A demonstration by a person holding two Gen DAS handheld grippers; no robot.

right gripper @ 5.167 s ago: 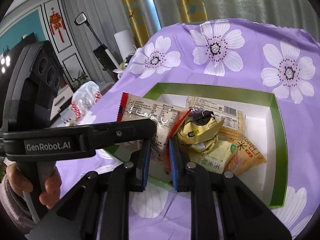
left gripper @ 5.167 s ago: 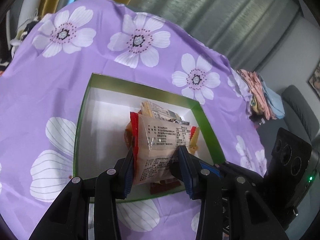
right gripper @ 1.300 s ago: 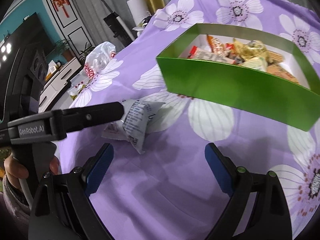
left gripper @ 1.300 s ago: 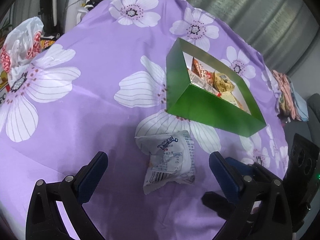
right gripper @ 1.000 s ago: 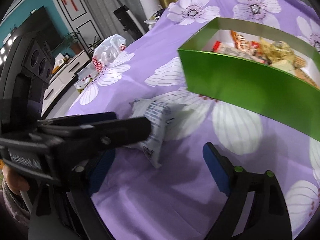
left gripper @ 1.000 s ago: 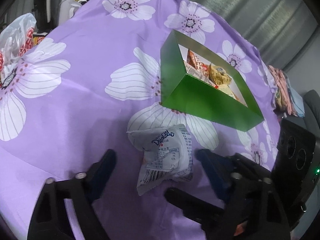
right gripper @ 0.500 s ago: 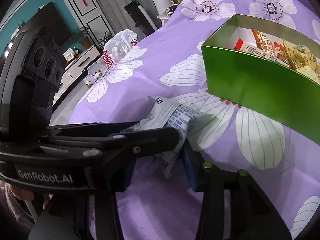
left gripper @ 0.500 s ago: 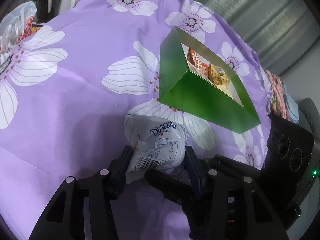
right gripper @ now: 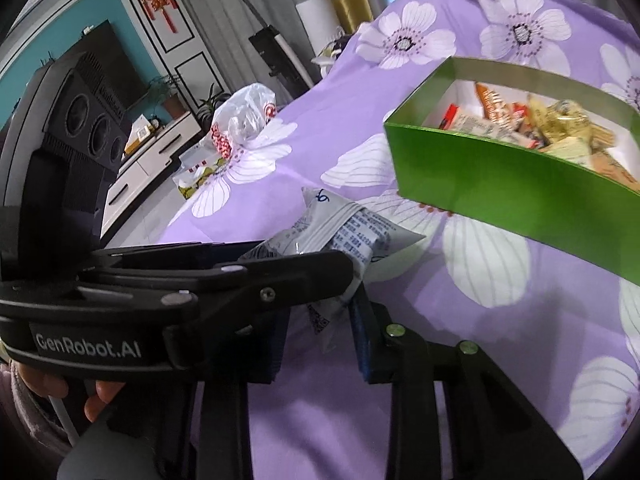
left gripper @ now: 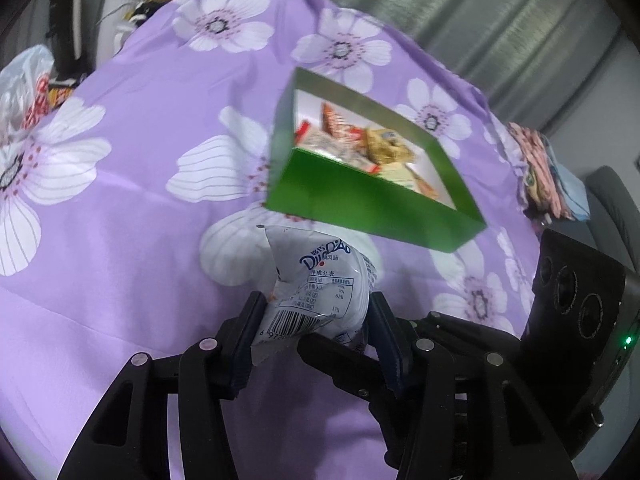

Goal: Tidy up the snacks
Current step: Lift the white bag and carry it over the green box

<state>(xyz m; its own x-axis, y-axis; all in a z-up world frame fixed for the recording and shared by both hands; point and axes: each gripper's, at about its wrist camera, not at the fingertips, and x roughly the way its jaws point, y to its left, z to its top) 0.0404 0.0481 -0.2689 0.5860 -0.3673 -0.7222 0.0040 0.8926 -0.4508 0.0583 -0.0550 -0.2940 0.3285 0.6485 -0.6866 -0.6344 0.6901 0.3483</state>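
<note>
Left gripper: jaws just closed in, blue pads clamped on both sides of the white snack packet, pointing toward 12 o'clock and angled down. Right gripper: jaws just closing too, pads pinching the packet's lower tail. It comes in from 4 o'clock of the left one, fingers crossing under it. Person's hand, bottom-left in the right wrist view, grips the left unit's handle.
</note>
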